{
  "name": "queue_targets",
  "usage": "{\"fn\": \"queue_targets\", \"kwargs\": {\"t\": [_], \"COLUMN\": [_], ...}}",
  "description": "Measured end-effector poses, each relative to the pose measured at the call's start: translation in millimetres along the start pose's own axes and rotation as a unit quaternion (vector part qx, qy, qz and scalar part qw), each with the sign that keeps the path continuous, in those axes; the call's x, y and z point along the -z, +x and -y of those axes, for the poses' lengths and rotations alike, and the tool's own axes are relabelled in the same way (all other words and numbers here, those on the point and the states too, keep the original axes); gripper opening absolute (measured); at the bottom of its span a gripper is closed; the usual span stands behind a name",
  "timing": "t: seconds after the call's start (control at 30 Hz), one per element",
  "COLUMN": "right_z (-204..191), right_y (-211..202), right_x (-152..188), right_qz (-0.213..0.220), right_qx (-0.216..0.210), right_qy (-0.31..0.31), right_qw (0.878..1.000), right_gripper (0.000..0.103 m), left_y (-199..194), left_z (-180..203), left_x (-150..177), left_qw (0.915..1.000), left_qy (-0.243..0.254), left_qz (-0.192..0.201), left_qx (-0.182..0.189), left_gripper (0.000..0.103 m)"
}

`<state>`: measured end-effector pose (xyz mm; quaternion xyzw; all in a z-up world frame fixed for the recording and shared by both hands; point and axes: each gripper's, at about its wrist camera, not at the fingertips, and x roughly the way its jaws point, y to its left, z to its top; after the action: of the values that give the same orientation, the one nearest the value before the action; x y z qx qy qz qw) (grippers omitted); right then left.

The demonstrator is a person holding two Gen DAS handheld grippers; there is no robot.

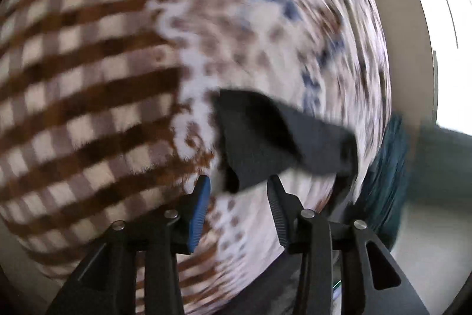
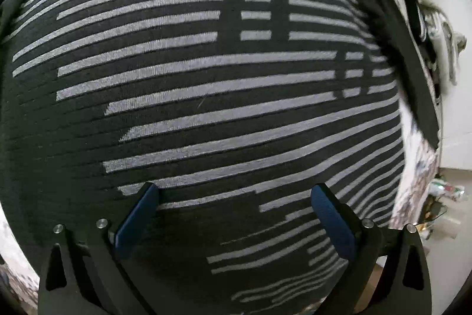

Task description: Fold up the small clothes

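left gripper (image 1: 239, 182): jaws apart, nothing pinched, a corner of the dark grey cloth piece (image 1: 274, 138) just past the tips | beyond: brown-checked and spotted white blanket (image 1: 88, 78), blurred | right gripper (image 2: 234, 191): jaws wide, over the black knit garment with grey stripes (image 2: 206, 78), whose right edge borders white surface (image 2: 454, 108)

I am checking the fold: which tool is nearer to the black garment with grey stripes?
Right. The right tool is open directly above the black garment with grey stripes, which fills its view. The left tool is open beside a dark cloth; no stripes appear there.
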<state>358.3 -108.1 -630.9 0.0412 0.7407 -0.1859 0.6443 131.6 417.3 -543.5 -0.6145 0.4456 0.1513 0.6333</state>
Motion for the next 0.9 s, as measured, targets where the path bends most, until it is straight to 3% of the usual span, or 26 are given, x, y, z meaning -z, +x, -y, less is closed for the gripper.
{"fn": "queue_targets", "kwargs": {"t": [0.13, 0.23, 0.27, 0.3, 0.37, 0.43, 0.5, 0.53, 0.57, 0.6, 0.63, 0.67, 0.73, 0.77, 0.83, 0.9], "right_z": [7.8, 10.8, 11.7, 10.9, 10.0, 7.2, 8.4, 9.9, 10.9, 8.8, 7.3, 1.5, -11.9, -19.1, -34.6, -57.9], "right_y": [2.5, 1.0, 0.4, 0.1, -2.0, -7.7, -10.8, -13.4, -15.5, -19.5, -23.4, -29.0, -44.5, -51.8, -70.4, -90.4], "right_x": [2.1, 3.1, 2.8, 2.5, 1.6, -5.0, -5.9, -7.4, -8.3, -14.0, -16.5, -18.3, -20.2, -20.6, -25.0, -32.9], "right_qz": [-0.007, -0.007, -0.006, -0.006, -0.005, -0.003, -0.002, -0.001, 0.0, 0.001, 0.005, 0.012, 0.02, 0.019, 0.011, 0.0], "right_qx": [-0.017, -0.02, -0.019, -0.016, -0.013, -0.012, -0.013, -0.015, -0.017, -0.015, -0.011, -0.009, -0.024, -0.041, -0.089, -0.143], "right_qy": [0.024, 0.026, 0.022, 0.019, 0.016, 0.02, 0.024, 0.027, 0.028, 0.027, 0.018, 0.004, -0.025, -0.034, -0.047, -0.067], "right_qw": [1.0, 0.999, 1.0, 1.0, 1.0, 1.0, 1.0, 1.0, 0.999, 1.0, 1.0, 1.0, 0.999, 0.998, 0.995, 0.987], "right_gripper": [0.103, 0.103, 0.103, 0.103, 0.103, 0.103, 0.103, 0.103, 0.103, 0.103, 0.103, 0.103, 0.103, 0.103, 0.103, 0.103], "left_y": [19.1, 40.8, 40.0, 37.4, 17.2, -9.0, -35.9, -41.5, -39.3, -31.7, -21.4, -9.6, 7.0, 9.0, 3.9, -8.1], "left_z": [10.3, 31.7, 38.3, 55.4, 95.9, 139.7, 180.1, 189.8, 188.6, 180.7, 165.5, 142.1, 106.7, 87.7, 63.4, 36.0], "left_x": [-6.1, -17.3, -19.3, -21.6, -19.9, -7.0, 28.4, 50.5, 80.4, 92.7, 101.6, 103.2, 90.5, 83.2, 68.0, 58.4], "left_qw": [1.0, 0.9974, 0.9958, 0.9916, 0.9741, 0.9426, 0.882, 0.8432, 0.793, 0.7726, 0.7577, 0.7628, 0.8038, 0.8338, 0.8854, 0.9389], "left_qy": [-0.004, 0.04, 0.057, 0.098, 0.195, 0.305, 0.449, 0.52, 0.6, 0.628, 0.646, 0.636, 0.57, 0.521, 0.428, 0.313], "left_qz": [0.008, 0.029, 0.045, 0.059, 0.103, 0.133, 0.141, 0.133, 0.1, 0.071, 0.036, -0.007, -0.063, -0.077, -0.077, -0.059], "left_qx": [-0.005, -0.052, -0.055, -0.061, -0.05, -0.034, -0.019, -0.023, -0.039, -0.058, -0.086, -0.117, -0.157, -0.167, -0.163, -0.13], "left_gripper": [0.038, 0.034, 0.007, 0.004, 0.004, 0.004, 0.004, 0.004, 0.005, 0.007, 0.009, 0.011, 0.012, 0.012, 0.017, 0.027]}}
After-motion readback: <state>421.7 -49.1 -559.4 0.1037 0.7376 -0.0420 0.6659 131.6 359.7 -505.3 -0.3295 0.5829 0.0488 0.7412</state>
